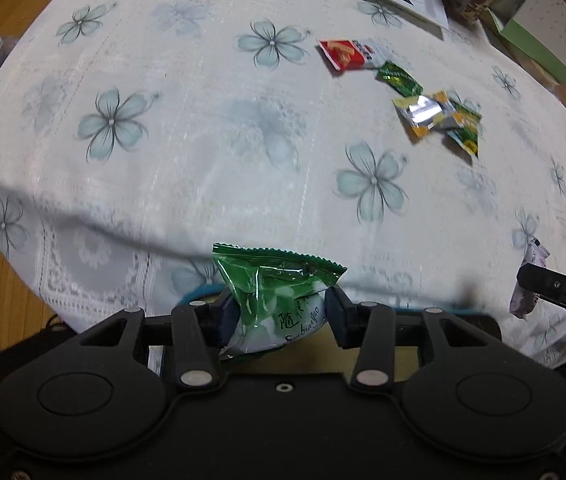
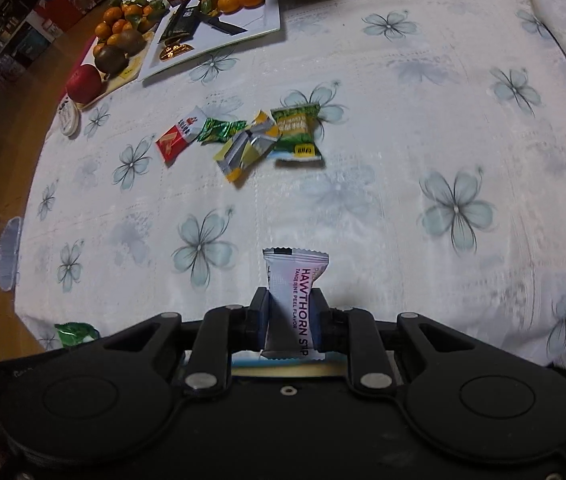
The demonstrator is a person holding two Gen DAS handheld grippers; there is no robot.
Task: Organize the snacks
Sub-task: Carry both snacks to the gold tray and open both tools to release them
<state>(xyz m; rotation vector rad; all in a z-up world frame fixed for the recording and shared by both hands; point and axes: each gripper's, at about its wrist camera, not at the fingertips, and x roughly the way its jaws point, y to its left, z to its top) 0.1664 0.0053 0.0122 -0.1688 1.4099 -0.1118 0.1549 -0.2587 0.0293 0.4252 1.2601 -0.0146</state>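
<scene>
My left gripper is shut on a green and white snack packet, held above the near edge of the flowered tablecloth. My right gripper is shut on a white hawthorn strip packet; it also shows at the right edge of the left wrist view as the right gripper with the pale packet. On the cloth lies a small group of snacks: a red packet, a small green packet, a silver and yellow packet and a green packet. The green and white packet shows low on the left in the right wrist view.
A white tray with tangerines, a dark packet and a knife stands at the back, beside a plate of fruit with a red apple. A green and white box and a calendar stand at the back right. A round white lid lies near the table's left edge.
</scene>
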